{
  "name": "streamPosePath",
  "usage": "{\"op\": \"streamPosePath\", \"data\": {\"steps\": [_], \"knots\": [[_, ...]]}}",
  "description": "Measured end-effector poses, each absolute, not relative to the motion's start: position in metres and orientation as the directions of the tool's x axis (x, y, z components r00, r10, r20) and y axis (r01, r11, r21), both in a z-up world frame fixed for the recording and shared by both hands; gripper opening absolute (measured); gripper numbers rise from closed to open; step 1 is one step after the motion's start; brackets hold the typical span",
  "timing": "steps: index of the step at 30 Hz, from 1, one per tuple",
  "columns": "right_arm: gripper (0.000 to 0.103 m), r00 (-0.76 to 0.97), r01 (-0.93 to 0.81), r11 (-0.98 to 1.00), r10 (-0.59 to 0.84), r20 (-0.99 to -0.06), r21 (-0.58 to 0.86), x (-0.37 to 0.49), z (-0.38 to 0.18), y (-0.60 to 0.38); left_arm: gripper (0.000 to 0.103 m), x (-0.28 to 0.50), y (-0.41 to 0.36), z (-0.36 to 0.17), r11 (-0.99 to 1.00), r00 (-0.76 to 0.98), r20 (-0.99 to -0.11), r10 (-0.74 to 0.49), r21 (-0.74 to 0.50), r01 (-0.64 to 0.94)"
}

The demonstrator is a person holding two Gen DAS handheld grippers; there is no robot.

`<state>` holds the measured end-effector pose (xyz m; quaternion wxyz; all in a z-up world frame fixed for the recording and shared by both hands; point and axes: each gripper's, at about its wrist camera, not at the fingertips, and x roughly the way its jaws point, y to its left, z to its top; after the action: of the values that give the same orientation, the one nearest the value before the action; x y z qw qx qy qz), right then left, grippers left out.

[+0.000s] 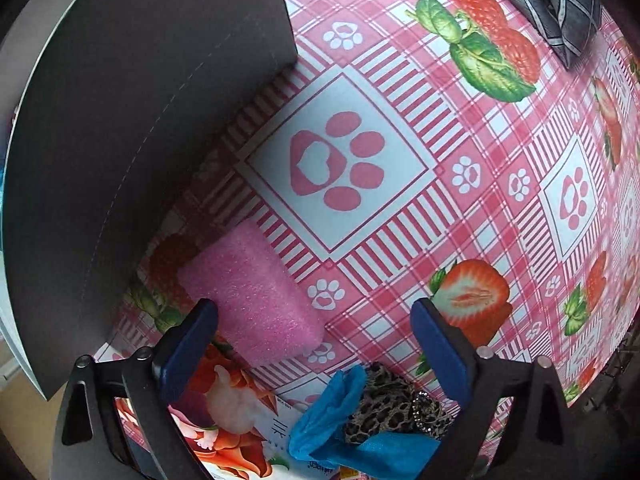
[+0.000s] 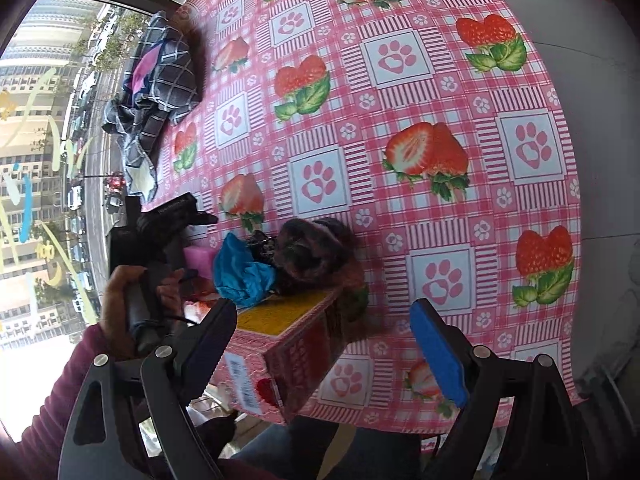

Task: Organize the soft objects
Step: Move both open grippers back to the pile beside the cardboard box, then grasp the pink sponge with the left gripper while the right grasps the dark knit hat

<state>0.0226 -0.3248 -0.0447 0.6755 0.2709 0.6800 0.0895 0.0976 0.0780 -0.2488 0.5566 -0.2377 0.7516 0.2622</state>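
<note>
Three soft items sit on the box (image 2: 280, 332) at lower centre of the right wrist view: blue cloth (image 2: 242, 276), leopard-print piece (image 1: 384, 404), dark furry item (image 2: 316, 254). Pink foam block (image 1: 256, 300) lies on the worktop (image 1: 440, 208) just beside the box, lower left of the left wrist view. Box print and barcode label are unreadable. Left tongs (image 1: 314, 344) and right tongs (image 2: 324, 348) both gape, gripping nothing. Plaid cloth (image 2: 160, 80) at upper left.

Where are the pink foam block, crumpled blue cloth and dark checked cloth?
pink foam block (image 1: 256, 296), left wrist view, top face.
crumpled blue cloth (image 2: 240, 272), right wrist view, middle fold.
dark checked cloth (image 2: 168, 76), right wrist view, upper bundle.
</note>
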Motion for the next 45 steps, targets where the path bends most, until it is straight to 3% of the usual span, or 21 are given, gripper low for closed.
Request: {"op": "streamPosePath", "data": {"steps": [6,11,13,18,23,25,28,29,35,43,45], "knots": [[0.089,0.055,0.250,0.829,0.504,-0.862,0.500,0.031,-0.052,-0.325,0.079,0.099,0.083,-0.246,0.748,-0.272,-0.962,-0.021,0.166,-0.643],[0.089,0.050,0.256,0.821,0.516,-0.855,0.511,0.035,-0.057,-0.325,0.056,0.090,0.078,-0.227,0.756,-0.284,-0.957,0.063,0.232,-0.612],[0.089,0.047,0.262,0.817,0.521,-0.852,0.514,0.034,-0.060,-0.327,0.052,0.084,0.075,-0.221,0.755,-0.278,-0.957,0.085,0.244,-0.609],[0.089,0.038,0.272,0.812,0.527,-0.849,0.516,0.033,-0.065,-0.330,0.050,0.086,0.047,-0.212,0.818,-0.227,-0.969,0.093,0.205,-0.537],[0.089,0.033,0.273,0.814,0.525,-0.850,0.513,0.032,-0.066,-0.332,0.050,0.108,-0.001,-0.197,0.926,-0.099,-0.994,-0.033,0.007,-0.377],[0.089,0.033,0.274,0.815,0.523,-0.851,0.511,0.032,-0.066,-0.333,0.051,0.113,-0.012,-0.184,0.947,-0.062,-0.998,-0.027,-0.006,-0.322],[0.089,0.036,0.275,0.817,0.518,-0.855,0.506,0.032,-0.067,-0.334,0.075,0.113,-0.012,-0.177,0.948,-0.075,-0.997,-0.005,0.019,-0.318],[0.089,0.034,0.278,0.817,0.517,-0.855,0.505,0.032,-0.068,-0.334,0.077,0.112,-0.009,-0.177,0.941,-0.083,-0.997,-0.001,0.027,-0.336],[0.089,0.017,0.282,0.822,0.511,-0.859,0.495,0.031,-0.077,-0.331,0.078,0.104,-0.001,-0.199,0.915,-0.185,-0.983,-0.017,0.060,-0.399],[0.089,-0.010,0.282,0.830,0.503,-0.864,0.481,0.032,-0.087,-0.327,0.077,0.106,-0.033,-0.223,0.944,-0.234,-0.971,0.043,0.117,-0.310],[0.089,-0.011,0.278,0.831,0.504,-0.863,0.482,0.035,-0.089,-0.325,0.065,0.107,-0.032,-0.226,0.950,-0.225,-0.973,0.054,0.119,-0.287]]}}
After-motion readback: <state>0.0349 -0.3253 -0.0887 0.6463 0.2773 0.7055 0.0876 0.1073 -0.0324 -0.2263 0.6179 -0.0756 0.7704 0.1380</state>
